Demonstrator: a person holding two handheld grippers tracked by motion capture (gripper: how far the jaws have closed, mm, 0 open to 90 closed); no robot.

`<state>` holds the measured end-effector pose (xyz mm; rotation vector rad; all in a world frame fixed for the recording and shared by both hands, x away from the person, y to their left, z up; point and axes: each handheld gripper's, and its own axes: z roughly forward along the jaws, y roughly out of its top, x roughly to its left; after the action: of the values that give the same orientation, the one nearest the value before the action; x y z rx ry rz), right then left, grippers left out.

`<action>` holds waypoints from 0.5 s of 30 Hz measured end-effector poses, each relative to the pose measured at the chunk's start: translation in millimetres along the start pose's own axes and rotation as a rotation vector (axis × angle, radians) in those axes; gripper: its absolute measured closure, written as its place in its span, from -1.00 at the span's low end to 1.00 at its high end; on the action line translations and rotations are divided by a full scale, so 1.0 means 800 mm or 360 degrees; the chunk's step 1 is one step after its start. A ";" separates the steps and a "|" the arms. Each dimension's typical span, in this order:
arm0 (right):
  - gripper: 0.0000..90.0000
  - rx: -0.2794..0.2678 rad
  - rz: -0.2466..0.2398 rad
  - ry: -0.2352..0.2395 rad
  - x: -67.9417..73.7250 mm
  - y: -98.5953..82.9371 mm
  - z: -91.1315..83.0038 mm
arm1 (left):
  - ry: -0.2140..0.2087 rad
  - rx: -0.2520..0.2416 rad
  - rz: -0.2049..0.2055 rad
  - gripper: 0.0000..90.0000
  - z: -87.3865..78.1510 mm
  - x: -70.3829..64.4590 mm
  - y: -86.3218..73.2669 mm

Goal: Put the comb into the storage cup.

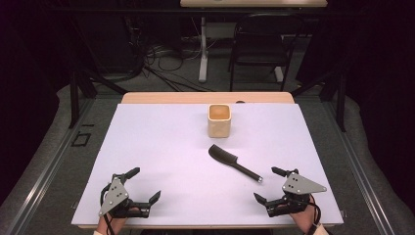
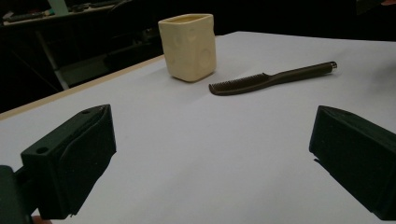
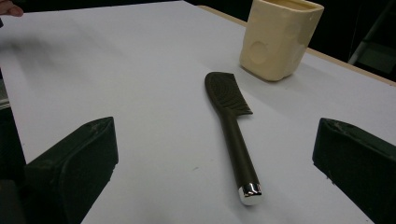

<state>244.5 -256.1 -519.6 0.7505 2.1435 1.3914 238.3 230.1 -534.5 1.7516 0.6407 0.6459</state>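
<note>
A cream square cup (image 1: 219, 120) (image 2: 188, 45) (image 3: 280, 38) stands upright on the white table top, behind the middle. A black comb (image 1: 234, 162) (image 2: 271, 78) (image 3: 232, 124) with a silver-tipped handle lies flat in front of it, handle pointing to the front right. My left gripper (image 1: 144, 184) (image 2: 210, 163) rests open near the front left edge, nothing between its jaws. My right gripper (image 1: 269, 184) (image 3: 215, 172) rests open near the front right edge, with the comb's handle end just ahead of its jaws and apart from them.
The white table top (image 1: 161, 147) lies over a wooden table whose edge shows at the back. Beyond it are a black chair (image 1: 258, 44), a table leg and cables on the floor. Dark rails run along both sides.
</note>
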 end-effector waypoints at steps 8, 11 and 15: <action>-1.00 0.0016 0.0020 0.0000 0.000 0.002 0.003 | -0.0008 0.0003 0.0000 -0.99 0.001 0.000 0.000; -1.00 0.0027 0.0034 0.0004 0.000 0.003 0.006 | -0.0003 0.0000 0.0000 -0.99 0.001 0.000 0.000; -1.00 0.0037 0.0043 -0.0002 -0.001 0.004 0.009 | -0.0006 0.0006 0.0004 -0.99 0.002 0.000 0.000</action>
<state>250.4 -251.2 -518.9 0.7919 2.1596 1.3818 239.1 228.9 -534.6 1.7568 0.6376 0.6435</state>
